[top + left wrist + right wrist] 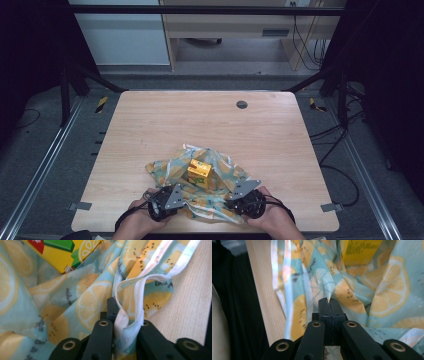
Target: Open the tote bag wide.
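Fruit-print cloth [200,185] lies crumpled on the desk [150,125], near the edge closest to the person, with a yellow carton [198,171] standing in its middle. Both hands work the near hem of that cloth. The left gripper [167,200] sits at the cloth's near-left corner, the right gripper [245,197] at its near-right corner, so each is about equally close to the carton between them and a little beyond.

In the left gripper view, the fingers [111,308] are closed on a white-backed fold of the cloth's edge, which bunches up between them. In the right gripper view, the fingers [329,308] are pressed together, with a pointed pinch of fabric rising from their tips.

The carton lies ahead of both pairs of fingers, further into the cloth. Judging from the grips, the next move is likely to lift or draw these two corners up and over towards the carton; the slack fabric between the hands would then need to stay even, or the carton may tip.
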Available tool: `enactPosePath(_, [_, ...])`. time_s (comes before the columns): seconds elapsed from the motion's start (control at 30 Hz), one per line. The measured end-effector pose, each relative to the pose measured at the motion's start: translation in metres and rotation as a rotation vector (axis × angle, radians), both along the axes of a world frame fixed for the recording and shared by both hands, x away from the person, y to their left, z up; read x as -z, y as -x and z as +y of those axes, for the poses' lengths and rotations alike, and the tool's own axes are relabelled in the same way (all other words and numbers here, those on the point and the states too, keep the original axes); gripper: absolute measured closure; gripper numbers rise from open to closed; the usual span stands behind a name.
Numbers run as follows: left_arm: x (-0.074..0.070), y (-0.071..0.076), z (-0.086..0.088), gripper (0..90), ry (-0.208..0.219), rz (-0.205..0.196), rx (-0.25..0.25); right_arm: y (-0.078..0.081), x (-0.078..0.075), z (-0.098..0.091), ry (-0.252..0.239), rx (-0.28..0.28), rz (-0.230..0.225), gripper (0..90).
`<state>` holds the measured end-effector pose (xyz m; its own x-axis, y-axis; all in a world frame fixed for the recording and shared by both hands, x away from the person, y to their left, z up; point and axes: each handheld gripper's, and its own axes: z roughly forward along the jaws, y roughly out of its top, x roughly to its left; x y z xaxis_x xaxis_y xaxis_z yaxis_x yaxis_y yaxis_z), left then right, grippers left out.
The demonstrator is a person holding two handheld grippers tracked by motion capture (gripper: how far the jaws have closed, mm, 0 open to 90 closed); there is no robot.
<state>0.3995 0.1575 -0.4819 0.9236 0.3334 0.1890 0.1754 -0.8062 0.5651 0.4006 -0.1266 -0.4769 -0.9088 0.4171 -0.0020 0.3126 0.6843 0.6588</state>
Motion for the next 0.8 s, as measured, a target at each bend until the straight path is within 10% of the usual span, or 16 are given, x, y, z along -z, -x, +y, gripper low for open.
enactPosePath(0.23, [-0.005, 0.006, 0.003, 79.4, 0.01, -0.044, 0.016, -0.002, -0.001, -0.001, -0.02, 0.018, -0.003, 83.9])
enactPosePath(0.43, [-0.017, 0.014, 0.005, 39.8, 0.128, -0.081, -0.016, -0.001, -0.015, -0.006, -0.105, 0.045, -0.045, 60.6])
enactPosePath(0.8, [-0.036, 0.02, 0.007, 27.2, 0.3, -0.037, -0.003, -0.001, -0.026, -0.015, -0.147, 0.076, -0.075, 48.2])
